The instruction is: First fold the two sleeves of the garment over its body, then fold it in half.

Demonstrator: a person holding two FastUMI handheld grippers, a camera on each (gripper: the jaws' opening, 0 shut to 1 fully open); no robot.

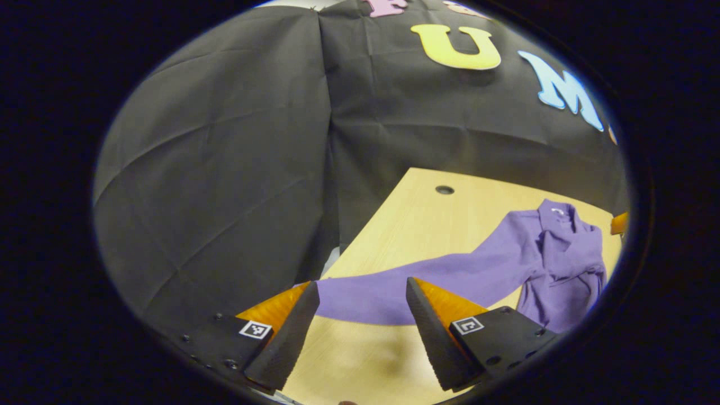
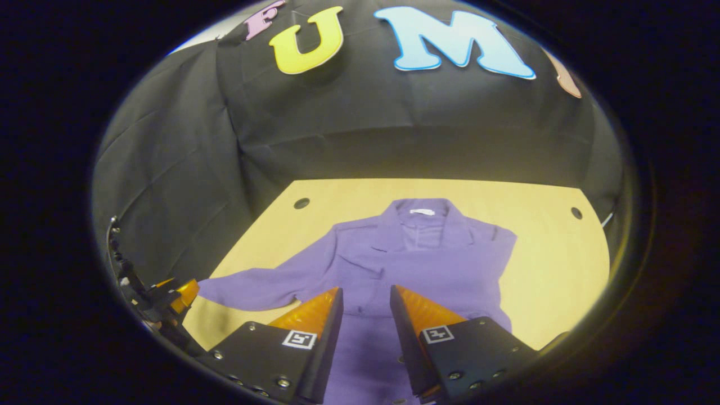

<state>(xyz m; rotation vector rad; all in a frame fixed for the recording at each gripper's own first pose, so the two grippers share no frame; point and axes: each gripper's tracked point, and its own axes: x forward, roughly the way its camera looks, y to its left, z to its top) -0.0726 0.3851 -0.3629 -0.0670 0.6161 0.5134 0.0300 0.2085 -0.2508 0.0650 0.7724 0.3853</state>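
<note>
Left tool (image 1: 363, 295) fingers apart, hovering just short of the outstretched sleeve (image 1: 394, 289). Right tool (image 2: 365, 304) also apart, above the shirt body (image 2: 427, 264). Shirt lies collar-far on the worktop (image 2: 551, 270). Step in hand, judged: first sleeve fold. Next: descend, pinch cuff, carry it over the body.

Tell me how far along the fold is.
One sleeve already looks folded in; I can't make it out lying outward. The other sleeve lies stretched out on the table, with the open left tool hovering over it. The right tool hangs open above the garment. Halving isn't started.
</note>
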